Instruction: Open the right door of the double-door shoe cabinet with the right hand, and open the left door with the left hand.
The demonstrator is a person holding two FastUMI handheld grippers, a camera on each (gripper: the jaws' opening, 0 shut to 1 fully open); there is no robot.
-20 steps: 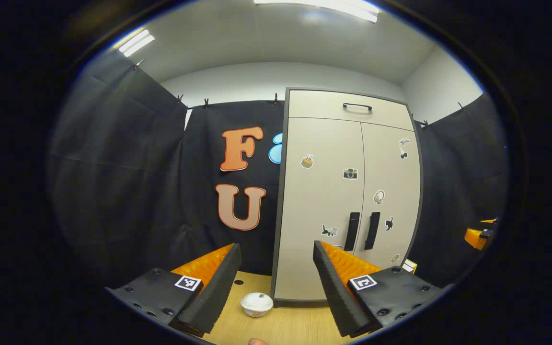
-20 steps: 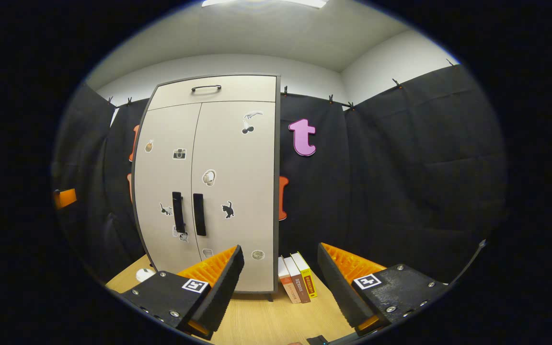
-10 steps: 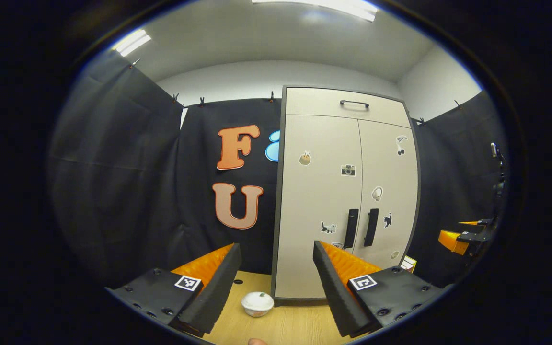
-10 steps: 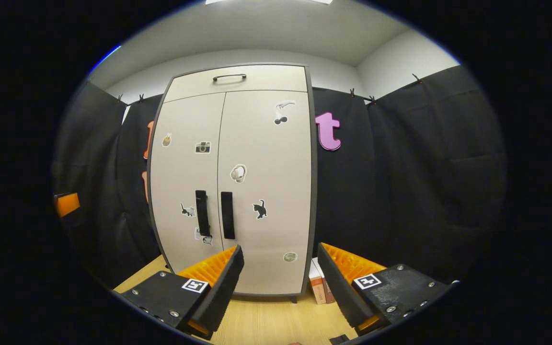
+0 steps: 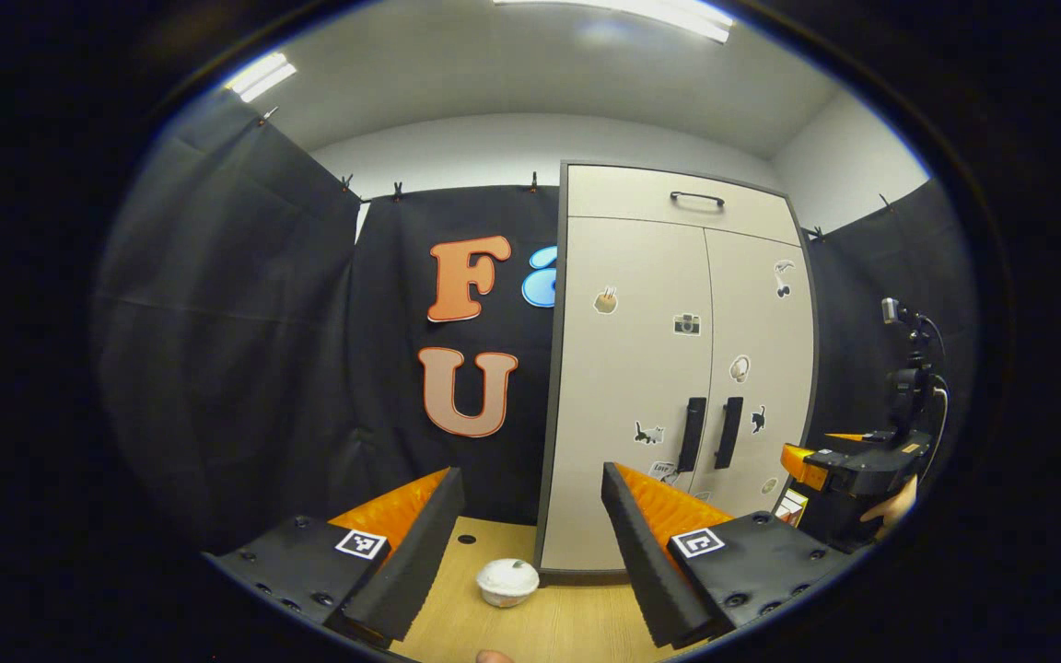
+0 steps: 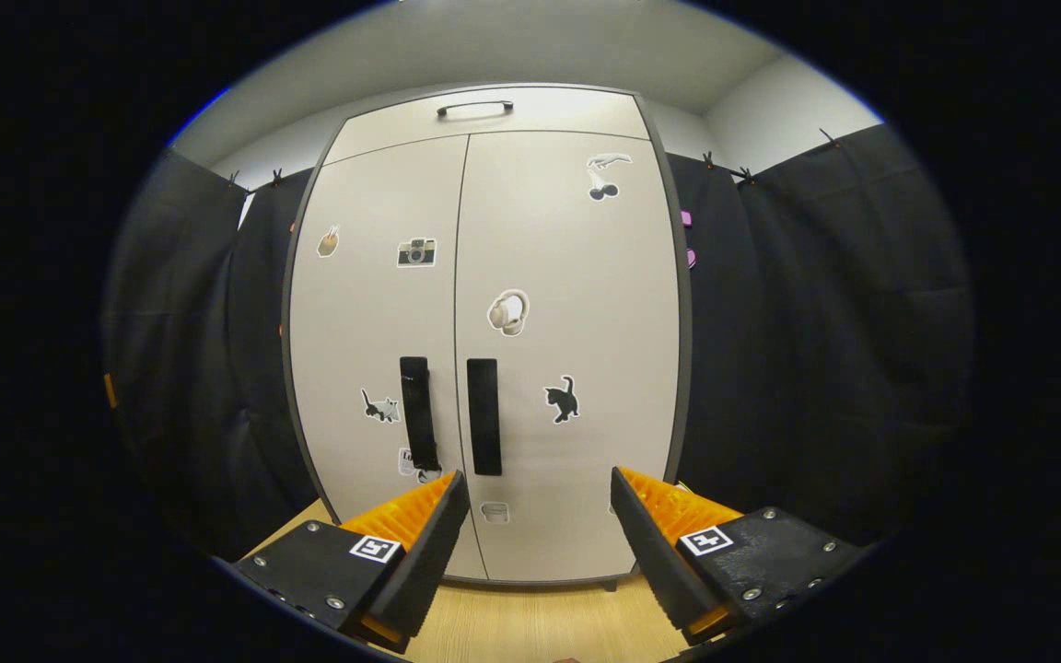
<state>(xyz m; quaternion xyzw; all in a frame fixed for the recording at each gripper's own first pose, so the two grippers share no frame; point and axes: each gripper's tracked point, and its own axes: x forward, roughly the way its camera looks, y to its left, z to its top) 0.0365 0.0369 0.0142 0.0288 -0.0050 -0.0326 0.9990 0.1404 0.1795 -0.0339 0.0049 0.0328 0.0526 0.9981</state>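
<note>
The cabinet (image 6: pixel 577 304) is pale beige with a dark grey frame; both doors carry small stickers, among them a black cat (image 6: pixel 564 399) and a cream headphone (image 6: pixel 507 311). Its two handles (image 6: pixel 483 416) are black. Each gripper (image 6: pixel 538 534) has orange ribbed fingers (image 6: pixel 678 505) faced with black foam, and black-and-white square markers. The desk (image 5: pixel 549 626) is light wood-grain; a white bowl (image 5: pixel 507 581) sits on it.

The cabinet (image 6: pixel 484 331) stood on the table (image 6: pixel 530 626) against the cloth wall. Its left door (image 6: pixel 374 350) and right door (image 6: pixel 572 341) met at the middle, their handles (image 6: pixel 484 416) side by side. A bowl (image 5: pixel 507 582) sat on the table before the cabinet's left corner.
</note>
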